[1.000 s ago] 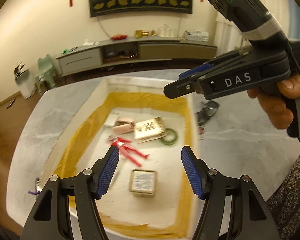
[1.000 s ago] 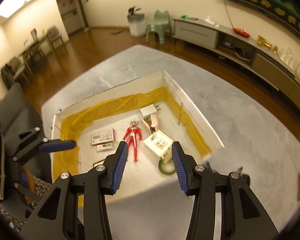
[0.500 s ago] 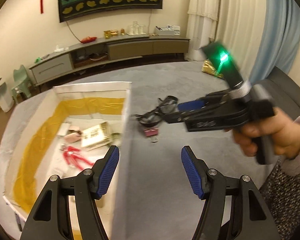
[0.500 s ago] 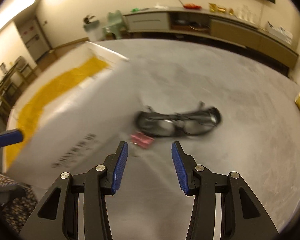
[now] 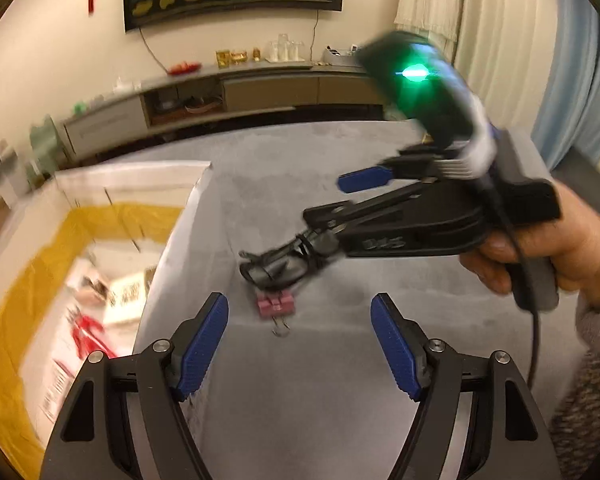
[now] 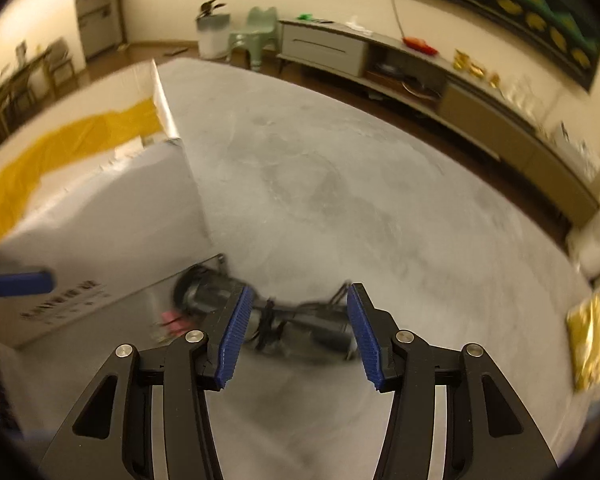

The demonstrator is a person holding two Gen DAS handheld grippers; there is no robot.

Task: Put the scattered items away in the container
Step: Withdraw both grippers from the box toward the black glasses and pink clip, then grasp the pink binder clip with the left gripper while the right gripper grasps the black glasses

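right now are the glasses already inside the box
No, the glasses lie on the grey carpet outside the box, beside a pink clip.

Right gripper (image 5: 324, 216), jaws apart, over dark glasses (image 5: 276, 266) beside a pink clip (image 5: 275, 306).

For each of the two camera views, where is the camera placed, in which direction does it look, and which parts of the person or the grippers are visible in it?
Left wrist: sits on the left gripper, looks across the grey mat; shows its open fingers, the right gripper and the hand holding it.
Right wrist: sits on the right gripper, looks down at the goggles; shows its open fingers.
Shared: goggles, pink clip, white box.
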